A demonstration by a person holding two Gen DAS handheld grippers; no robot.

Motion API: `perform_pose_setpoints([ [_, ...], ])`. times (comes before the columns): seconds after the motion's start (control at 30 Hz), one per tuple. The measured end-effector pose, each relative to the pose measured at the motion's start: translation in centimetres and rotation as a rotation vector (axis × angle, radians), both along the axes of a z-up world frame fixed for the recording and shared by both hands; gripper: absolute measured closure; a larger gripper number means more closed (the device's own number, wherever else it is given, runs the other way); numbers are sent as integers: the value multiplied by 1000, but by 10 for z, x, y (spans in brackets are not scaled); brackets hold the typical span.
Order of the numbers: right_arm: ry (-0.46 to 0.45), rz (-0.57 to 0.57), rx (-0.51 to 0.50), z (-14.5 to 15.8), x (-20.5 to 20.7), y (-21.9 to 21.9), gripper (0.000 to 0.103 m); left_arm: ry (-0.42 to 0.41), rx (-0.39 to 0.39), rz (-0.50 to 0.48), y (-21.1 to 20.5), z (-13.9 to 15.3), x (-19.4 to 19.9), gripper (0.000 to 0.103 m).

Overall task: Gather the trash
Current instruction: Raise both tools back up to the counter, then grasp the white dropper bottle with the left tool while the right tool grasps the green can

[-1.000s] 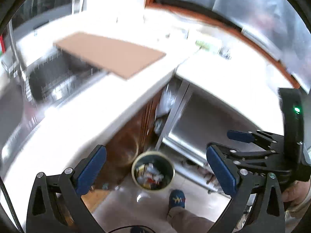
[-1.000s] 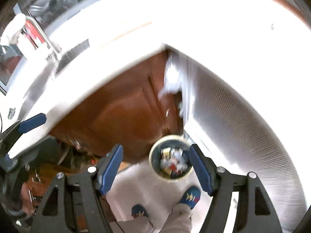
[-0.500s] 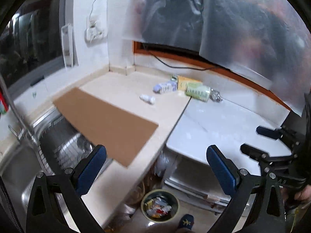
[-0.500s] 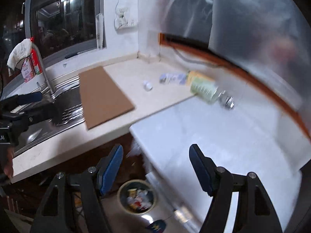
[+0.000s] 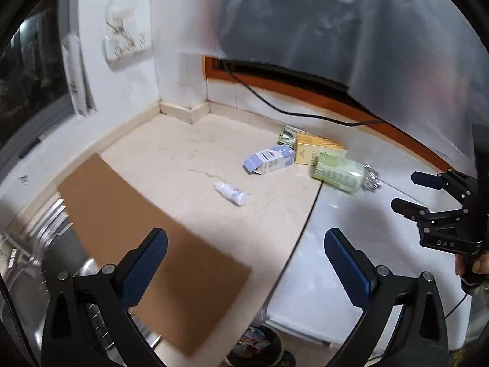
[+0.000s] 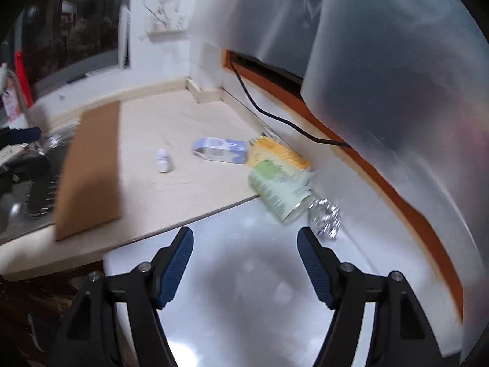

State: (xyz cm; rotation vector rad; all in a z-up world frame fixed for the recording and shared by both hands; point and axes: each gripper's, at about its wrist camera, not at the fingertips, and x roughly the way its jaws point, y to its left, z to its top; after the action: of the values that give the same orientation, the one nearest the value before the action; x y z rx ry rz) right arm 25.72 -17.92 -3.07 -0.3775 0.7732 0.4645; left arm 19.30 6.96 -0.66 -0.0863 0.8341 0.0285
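Note:
Trash lies near the corner of the counter: a small white bottle [image 5: 230,193] [image 6: 163,160], a blue-and-white carton [image 5: 269,160] [image 6: 220,150], a yellow box [image 5: 316,152] [image 6: 279,152], a green package [image 5: 337,175] [image 6: 278,190] and a crumpled foil ball [image 5: 371,181] [image 6: 325,218]. My left gripper [image 5: 243,267] is open and empty, above the counter edge. My right gripper [image 6: 244,264] is open and empty over the white appliance top, short of the green package; it also shows in the left wrist view [image 5: 440,211]. The trash bin [image 5: 259,350] sits on the floor below.
A brown cardboard sheet [image 5: 146,241] [image 6: 91,168] lies over the sink edge. The sink with its rack [image 5: 39,238] is at the left. A black cable [image 5: 293,111] runs along the back wall. A white appliance top [image 6: 259,290] adjoins the counter.
Both grippers have swung up from the bin on the floor to face the counter and moved closer to the trash. Both stay open and empty.

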Motion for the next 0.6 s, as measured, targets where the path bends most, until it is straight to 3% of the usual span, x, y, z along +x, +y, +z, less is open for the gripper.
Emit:
perform_pose_setpoints([
  [0.13, 44, 21, -68, -25, 58, 4, 32, 88, -54, 7, 8, -32, 61, 12],
  [0.27, 76, 49, -149, -53, 106, 15, 32, 147, -71, 32, 13, -58, 92, 14],
  [0.4, 78, 79, -212, -71, 134, 25, 32, 193, -54, 63, 21, -81, 116, 14],
  [0.6, 112, 136, -312, -96, 155, 39, 32, 245, -90, 114, 35, -104, 144, 17],
])
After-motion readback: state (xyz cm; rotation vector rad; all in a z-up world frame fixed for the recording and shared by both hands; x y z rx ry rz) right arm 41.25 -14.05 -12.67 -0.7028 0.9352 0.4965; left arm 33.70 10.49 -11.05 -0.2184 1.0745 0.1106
